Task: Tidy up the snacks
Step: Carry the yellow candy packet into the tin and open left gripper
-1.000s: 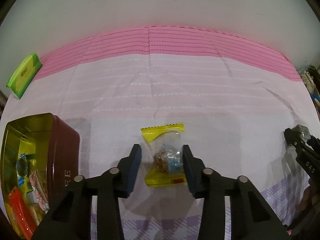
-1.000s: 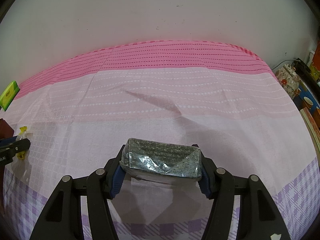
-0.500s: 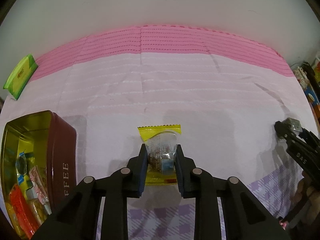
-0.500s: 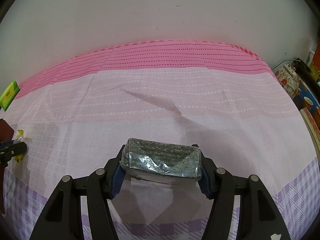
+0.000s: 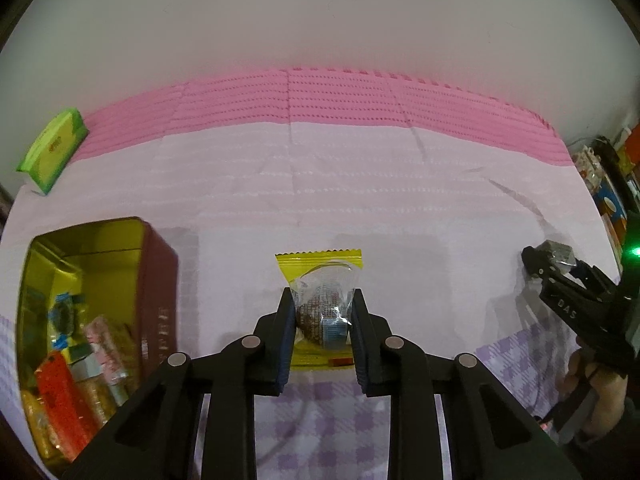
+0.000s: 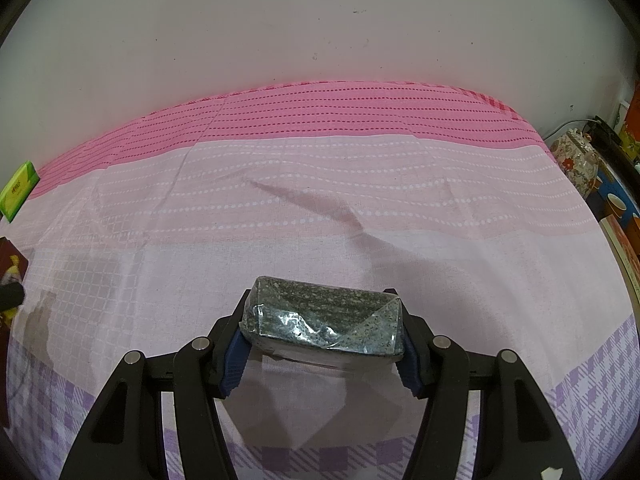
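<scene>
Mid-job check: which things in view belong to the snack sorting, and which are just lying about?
Job:
- yellow-wrapped snack in left tongs
- dark speckled packet in right tongs
- open tin holding snacks

Lying about:
- green pack
- floral jar
- pink tablecloth

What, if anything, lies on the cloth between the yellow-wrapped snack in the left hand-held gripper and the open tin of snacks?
Nothing visible. The left hand-held gripper is shut on the yellow-wrapped snack. Between it and the open tin, to its left in the left wrist view, only bare cloth shows.
</scene>
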Action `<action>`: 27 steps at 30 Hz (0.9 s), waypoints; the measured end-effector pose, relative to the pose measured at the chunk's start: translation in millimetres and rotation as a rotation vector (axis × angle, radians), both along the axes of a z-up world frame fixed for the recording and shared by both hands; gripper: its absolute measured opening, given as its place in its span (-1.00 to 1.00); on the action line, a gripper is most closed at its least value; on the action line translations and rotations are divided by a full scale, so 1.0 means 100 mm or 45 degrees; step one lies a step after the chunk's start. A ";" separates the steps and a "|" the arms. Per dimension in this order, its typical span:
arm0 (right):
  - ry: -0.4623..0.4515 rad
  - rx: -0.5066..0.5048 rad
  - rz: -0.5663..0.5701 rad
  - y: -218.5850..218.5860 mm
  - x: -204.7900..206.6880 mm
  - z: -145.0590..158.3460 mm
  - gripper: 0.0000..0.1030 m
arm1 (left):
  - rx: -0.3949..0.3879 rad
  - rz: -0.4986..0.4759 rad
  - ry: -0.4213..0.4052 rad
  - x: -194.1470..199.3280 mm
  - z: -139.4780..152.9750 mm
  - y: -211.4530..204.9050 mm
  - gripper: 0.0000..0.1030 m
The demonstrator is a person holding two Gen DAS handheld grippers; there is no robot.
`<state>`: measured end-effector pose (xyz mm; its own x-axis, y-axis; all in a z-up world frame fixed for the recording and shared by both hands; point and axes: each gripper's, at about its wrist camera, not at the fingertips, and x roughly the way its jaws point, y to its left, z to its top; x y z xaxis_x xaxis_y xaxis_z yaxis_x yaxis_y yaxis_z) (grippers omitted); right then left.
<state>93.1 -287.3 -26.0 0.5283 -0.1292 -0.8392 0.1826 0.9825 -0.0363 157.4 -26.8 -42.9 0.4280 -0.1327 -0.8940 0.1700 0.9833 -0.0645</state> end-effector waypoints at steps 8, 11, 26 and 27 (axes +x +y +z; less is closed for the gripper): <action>0.000 0.000 0.000 0.00 0.00 0.01 0.14 | 0.022 0.036 -0.052 -0.10 0.29 0.22 -0.50; -0.001 0.000 0.000 0.00 0.00 0.01 0.14 | 0.040 0.056 -0.068 -0.12 0.38 0.35 -0.50; -0.001 -0.002 0.000 0.01 0.00 0.01 0.14 | 0.157 0.260 -0.077 -0.04 0.46 1.27 -0.50; -0.001 -0.002 0.000 0.01 0.00 0.01 0.14 | 0.163 0.271 -0.074 -0.03 0.44 1.31 -0.50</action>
